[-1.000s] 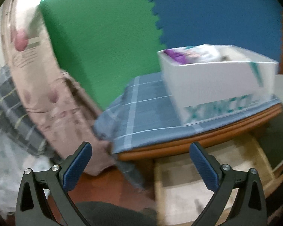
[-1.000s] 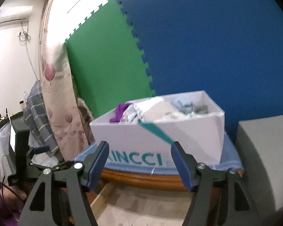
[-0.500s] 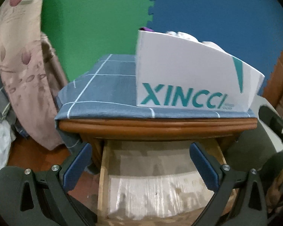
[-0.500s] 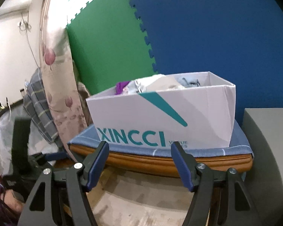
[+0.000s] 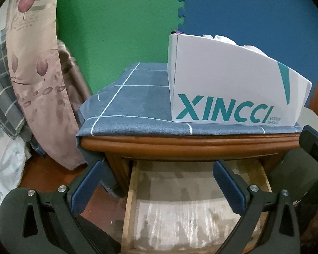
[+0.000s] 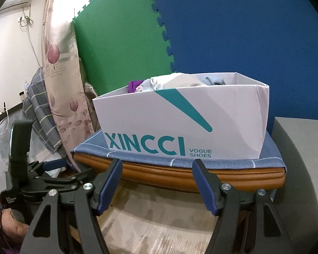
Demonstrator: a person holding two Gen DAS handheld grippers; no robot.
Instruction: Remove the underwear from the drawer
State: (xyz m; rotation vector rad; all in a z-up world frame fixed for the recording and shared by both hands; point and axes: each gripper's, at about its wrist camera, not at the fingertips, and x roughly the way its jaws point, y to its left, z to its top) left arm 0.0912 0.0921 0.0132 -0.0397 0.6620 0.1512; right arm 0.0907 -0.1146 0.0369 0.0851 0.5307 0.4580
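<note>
A wooden drawer (image 5: 176, 207) stands pulled out under the nightstand top (image 5: 188, 146); the part of its floor that shows is pale liner with no garment on it. In the right wrist view the drawer (image 6: 150, 222) lies just below the fingers. My left gripper (image 5: 159, 175) hangs open over the drawer's front half, nothing between its blue pads. My right gripper (image 6: 156, 169) is open too, level with the nightstand's edge. A white XINCCI shoe box (image 6: 180, 122) on top holds folded clothes (image 6: 173, 81): purple, white, beige and light blue.
A blue checked cloth (image 5: 137, 101) covers the nightstand. A flowered curtain (image 5: 38, 74) and plaid bedding (image 5: 2, 89) hang at the left. Green and blue foam mats (image 6: 222, 31) line the wall. A grey block (image 6: 301, 158) stands at the right. The left tool (image 6: 42, 177) shows beside my right gripper.
Both grippers sank toward the nightstand. The left view swung from the curtain to face the box squarely, and the open drawer came fully into sight. Both stayed open.
</note>
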